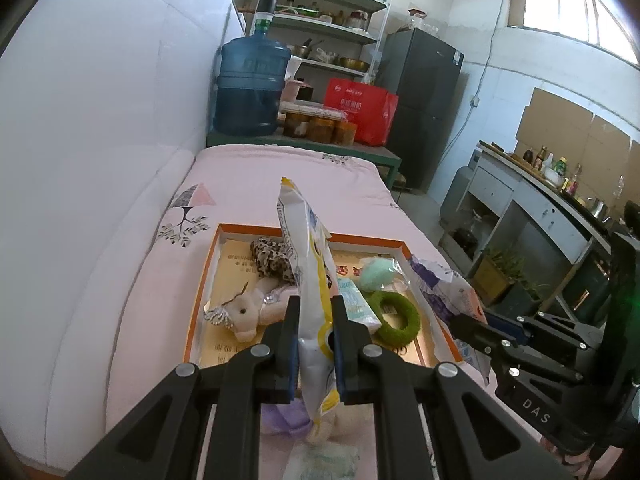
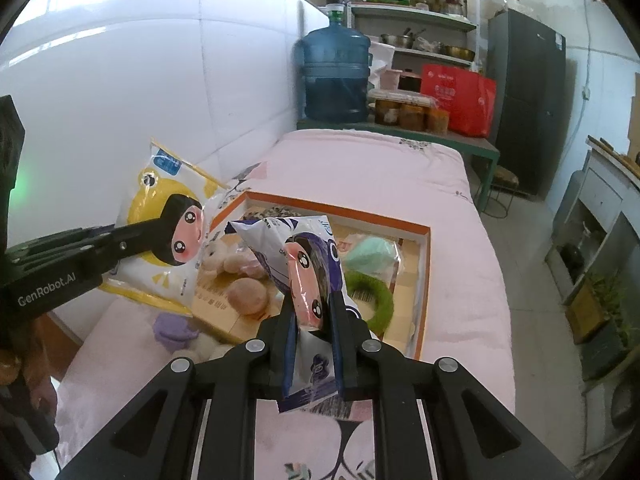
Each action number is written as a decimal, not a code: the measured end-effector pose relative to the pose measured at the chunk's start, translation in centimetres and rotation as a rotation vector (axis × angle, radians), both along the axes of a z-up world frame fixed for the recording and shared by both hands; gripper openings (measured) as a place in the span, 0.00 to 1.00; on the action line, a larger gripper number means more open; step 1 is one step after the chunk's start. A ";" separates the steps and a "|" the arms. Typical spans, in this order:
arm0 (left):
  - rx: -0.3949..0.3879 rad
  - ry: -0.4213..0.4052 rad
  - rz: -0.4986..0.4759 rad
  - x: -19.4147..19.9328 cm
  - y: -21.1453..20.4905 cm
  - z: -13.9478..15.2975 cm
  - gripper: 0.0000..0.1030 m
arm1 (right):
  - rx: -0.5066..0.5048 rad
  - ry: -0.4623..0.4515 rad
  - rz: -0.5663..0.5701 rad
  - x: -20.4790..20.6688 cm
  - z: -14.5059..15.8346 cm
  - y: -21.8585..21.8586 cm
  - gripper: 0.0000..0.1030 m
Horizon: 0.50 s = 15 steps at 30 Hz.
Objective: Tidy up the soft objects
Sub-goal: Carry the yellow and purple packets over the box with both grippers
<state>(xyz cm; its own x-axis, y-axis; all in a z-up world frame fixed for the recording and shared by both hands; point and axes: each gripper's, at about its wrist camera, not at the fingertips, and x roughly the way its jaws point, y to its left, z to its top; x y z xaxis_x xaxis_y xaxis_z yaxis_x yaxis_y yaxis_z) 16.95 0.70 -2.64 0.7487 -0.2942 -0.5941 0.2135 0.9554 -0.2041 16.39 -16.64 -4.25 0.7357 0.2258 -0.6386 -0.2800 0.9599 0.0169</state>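
White tiled walls [image 1: 100,120] enclosed my room. Daylight came through a high window [image 1: 568,4]. Beyond the pink-sheeted bed [image 2: 380,168] stood a low green table [image 1: 384,156] with a blue water jug [image 1: 250,84], then a shelf rack [image 1: 324,20], a dark fridge [image 1: 424,108] and a grey counter [image 1: 532,200].
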 end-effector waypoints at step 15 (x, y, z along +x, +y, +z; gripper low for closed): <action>-0.002 0.010 -0.017 5.5 -1.4 0.1 0.13 | 0.003 -0.001 -0.044 6.0 0.1 -1.5 0.15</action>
<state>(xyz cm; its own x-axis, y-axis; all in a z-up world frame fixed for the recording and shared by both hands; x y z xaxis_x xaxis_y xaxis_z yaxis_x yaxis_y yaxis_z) 22.46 -0.66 -2.58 0.7375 -0.3081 -0.6010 0.2278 0.9512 -0.2081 22.41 -18.11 -4.17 0.7455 0.1954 -0.6372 -0.2375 0.9712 0.0200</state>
